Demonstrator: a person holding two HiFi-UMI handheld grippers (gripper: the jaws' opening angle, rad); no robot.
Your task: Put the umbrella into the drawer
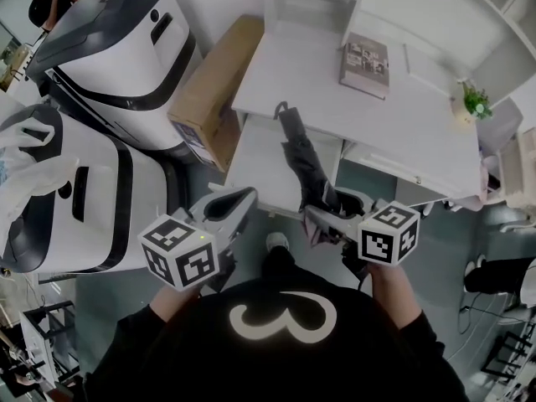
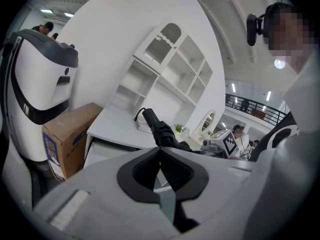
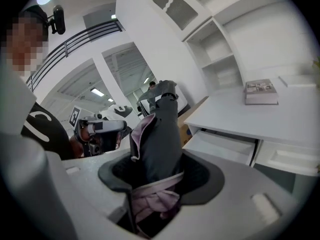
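Observation:
A folded dark umbrella [image 1: 303, 162] with a pink lining sticks out of my right gripper [image 1: 322, 216], which is shut on its lower end. Its handle [image 1: 285, 111] points toward the white desk [image 1: 402, 115], and its shaft lies above the open white drawer [image 1: 268, 166]. In the right gripper view the umbrella [image 3: 160, 134] fills the jaws of the right gripper [image 3: 155, 176], with the drawer [image 3: 225, 146] ahead to the right. My left gripper [image 1: 230, 203] hangs left of the drawer, holding nothing. In its own view the left gripper [image 2: 160, 151] has its jaws shut, and the umbrella [image 2: 160, 129] is just beyond them.
A cardboard box [image 1: 209, 90] leans against the desk's left side. Two large white machines [image 1: 117, 48] stand further left. A book [image 1: 365, 64] and a small plant [image 1: 476, 100] sit on the desk, and a white shelf unit [image 2: 170, 69] rises behind it.

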